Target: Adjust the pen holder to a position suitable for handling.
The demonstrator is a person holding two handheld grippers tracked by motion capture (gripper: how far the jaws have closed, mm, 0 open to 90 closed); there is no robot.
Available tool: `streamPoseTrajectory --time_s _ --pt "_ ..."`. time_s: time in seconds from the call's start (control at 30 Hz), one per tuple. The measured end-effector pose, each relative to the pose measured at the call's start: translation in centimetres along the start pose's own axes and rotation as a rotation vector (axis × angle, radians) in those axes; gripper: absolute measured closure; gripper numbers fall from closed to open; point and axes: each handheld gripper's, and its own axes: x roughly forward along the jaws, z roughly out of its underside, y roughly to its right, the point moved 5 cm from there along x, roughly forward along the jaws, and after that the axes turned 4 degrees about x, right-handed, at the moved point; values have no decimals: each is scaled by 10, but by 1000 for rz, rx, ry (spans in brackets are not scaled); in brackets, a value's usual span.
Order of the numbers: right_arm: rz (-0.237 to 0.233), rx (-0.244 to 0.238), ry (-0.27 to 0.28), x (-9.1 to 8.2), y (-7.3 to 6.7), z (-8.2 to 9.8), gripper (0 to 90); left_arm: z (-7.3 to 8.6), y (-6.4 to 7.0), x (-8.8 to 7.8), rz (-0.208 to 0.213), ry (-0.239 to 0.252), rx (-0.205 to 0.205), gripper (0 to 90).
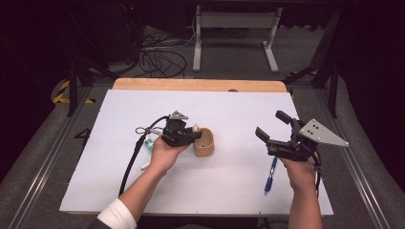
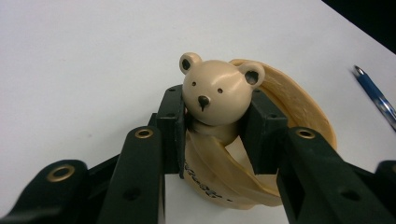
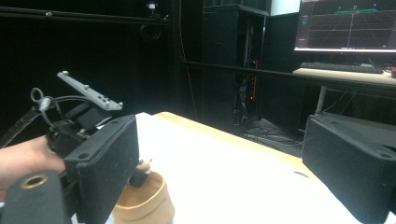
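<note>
High view: the left hand-held gripper point(image 1: 190, 135) is clamped on the bear-headed end of a tan bear holder point(image 1: 204, 142), an oval, cup-like piece sitting near the middle of the white counter point(image 1: 229, 107). The right hand-held gripper point(image 1: 270, 129) hovers well apart at about 3 o'clock from the holder, its jaws standing wide with nothing between them. A blue pen point(image 1: 271, 174) lies at 6 o'clock from that gripper, and small items lie beside the left hand point(image 1: 165, 153).

Left gripper view: both pads press the neck just under the bear's head point(image 2: 215, 91), and the curved band of the holder sweeps behind it toward 2 o'clock.

Right gripper view: the holder's rim point(image 3: 144, 198) sits low at 7 o'clock, partly behind the near jaw.

To move the holder well, I judge the grip should stay low on the neck, firm but not crushing, with the cup kept level and slid clear of the pen.
</note>
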Motion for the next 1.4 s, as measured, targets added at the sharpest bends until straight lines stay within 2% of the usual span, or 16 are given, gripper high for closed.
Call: streamPoseTrajectory --time_s 0.17,0.27,0.4,0.53,0.6,0.63,0.73,0.77,0.93,1.03,1.2,1.23,1.4 --pt "-5 -2 0 1 -2 0 120 6 4 -10 31 -55 15 637" --pt "-5 -2 0 0 -2 -1 120 10 6 -16 32 -73 22 636" --pt "-5 -9 0 0 -2 -1 120 16 6 -21 68 -68 -8 637" --pt "-4 -2 -1 1 -2 0 120 21 5 -25 81 -65 -3 637" --pt "-5 -5 -6 2 -2 1 120 24 8 -28 98 -74 5 637" --pt "-6 -5 -7 3 -2 1 120 25 10 -29 102 -77 26 637" --pt "-7 -6 -7 3 -2 2 120 25 14 -31 80 -74 54 637" --pt "-7 -7 -7 3 -2 2 120 26 15 -29 77 -68 50 636" --pt "-8 -15 -8 3 -3 1 120 27 16 -26 54 -32 82 625" --pt "-6 -8 -12 3 -3 2 120 29 14 -26 74 -7 76 621" --pt "-7 -11 -25 7 -3 6 120 30 12 -28 59 21 113 504" --pt "-10 -11 -27 8 -4 6 120 29 10 -29 50 25 133 480" --pt "-10 -17 -28 10 -5 7 120 28 8 -36 46 74 158 387"
